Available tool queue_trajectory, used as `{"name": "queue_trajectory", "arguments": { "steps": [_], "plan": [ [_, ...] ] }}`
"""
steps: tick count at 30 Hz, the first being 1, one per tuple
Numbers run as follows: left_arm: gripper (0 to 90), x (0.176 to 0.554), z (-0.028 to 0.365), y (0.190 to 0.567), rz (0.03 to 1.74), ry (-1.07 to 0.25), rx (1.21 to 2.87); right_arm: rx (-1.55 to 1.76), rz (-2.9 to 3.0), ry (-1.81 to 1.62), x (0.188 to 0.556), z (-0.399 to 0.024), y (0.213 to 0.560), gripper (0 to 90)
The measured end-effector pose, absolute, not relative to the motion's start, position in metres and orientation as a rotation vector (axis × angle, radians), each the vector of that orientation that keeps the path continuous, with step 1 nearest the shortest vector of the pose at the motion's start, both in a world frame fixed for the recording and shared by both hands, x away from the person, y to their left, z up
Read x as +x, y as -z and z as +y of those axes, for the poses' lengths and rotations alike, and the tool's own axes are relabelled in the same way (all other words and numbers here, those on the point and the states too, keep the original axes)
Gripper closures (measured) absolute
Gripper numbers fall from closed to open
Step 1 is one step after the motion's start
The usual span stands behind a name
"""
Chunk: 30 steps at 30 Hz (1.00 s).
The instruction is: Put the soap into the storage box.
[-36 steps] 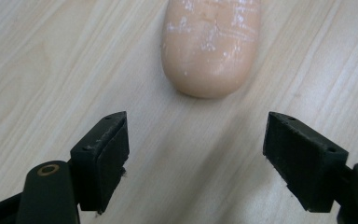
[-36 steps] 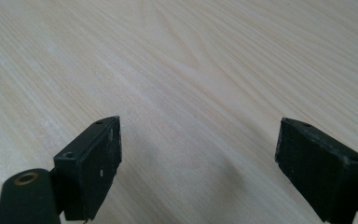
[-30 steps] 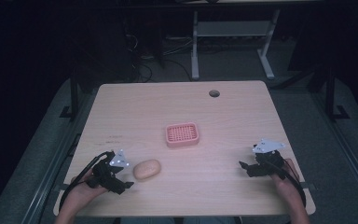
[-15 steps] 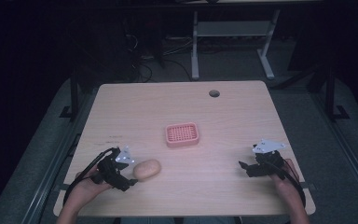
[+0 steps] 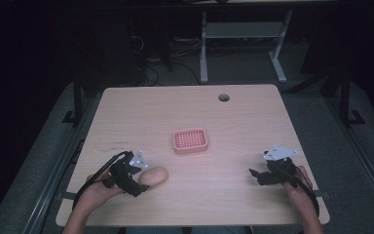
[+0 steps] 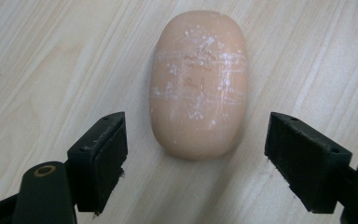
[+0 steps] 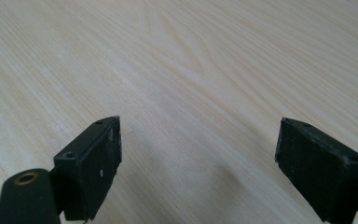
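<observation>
A peach-coloured oval soap bar [image 5: 155, 176] [image 6: 197, 81] lies flat on the wooden table [image 5: 224, 122], near its front left. My left gripper [image 5: 139, 183] [image 6: 193, 154] is open right behind the bar, one jaw on each side of its near end, neither touching it. A pink slotted soap dish [image 5: 190, 140] rests at the table's middle, empty. My right gripper [image 5: 255, 174] [image 7: 198, 158] is open low over bare wood at the front right, with nothing between its jaws.
A round cable hole [image 5: 224, 97] sits near the table's far edge. Beyond the table stand a white desk frame [image 5: 243, 34] and cables on the dark floor. The person's hands hold both grippers near the front edge.
My left gripper has moved a little to the right, toward the soap bar, so its jaws now flank the bar's near end. The right gripper has stayed put.
</observation>
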State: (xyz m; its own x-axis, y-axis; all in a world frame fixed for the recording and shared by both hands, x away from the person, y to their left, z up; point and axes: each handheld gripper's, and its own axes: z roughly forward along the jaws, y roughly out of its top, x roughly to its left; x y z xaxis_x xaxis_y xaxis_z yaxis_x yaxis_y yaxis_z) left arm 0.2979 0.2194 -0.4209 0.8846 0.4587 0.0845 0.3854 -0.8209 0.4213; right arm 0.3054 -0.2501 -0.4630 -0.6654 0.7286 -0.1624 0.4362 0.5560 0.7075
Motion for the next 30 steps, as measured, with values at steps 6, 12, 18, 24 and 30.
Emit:
{"name": "queue_trajectory", "arguments": {
  "steps": [6,12,18,24,30],
  "plan": [
    [21.1,0.301,0.214,0.423,0.62,-0.241,2.67,0.938,2.354,-0.897,0.306,-0.25,0.463,13.9],
    [21.2,0.306,0.206,0.424,0.609,-0.22,2.677,0.938,2.354,-0.898,0.305,-0.25,0.463,13.9],
    [21.3,0.311,0.198,0.428,0.608,-0.201,2.691,0.938,2.355,-0.902,0.305,-0.25,0.463,13.9],
    [22.3,0.315,0.194,0.431,0.596,-0.196,2.717,0.955,2.353,-0.914,0.305,-0.25,0.463,13.9],
    [23.1,0.318,0.19,0.435,0.594,-0.19,2.737,0.954,2.352,-0.917,0.305,-0.25,0.463,13.9]
  ]
}}
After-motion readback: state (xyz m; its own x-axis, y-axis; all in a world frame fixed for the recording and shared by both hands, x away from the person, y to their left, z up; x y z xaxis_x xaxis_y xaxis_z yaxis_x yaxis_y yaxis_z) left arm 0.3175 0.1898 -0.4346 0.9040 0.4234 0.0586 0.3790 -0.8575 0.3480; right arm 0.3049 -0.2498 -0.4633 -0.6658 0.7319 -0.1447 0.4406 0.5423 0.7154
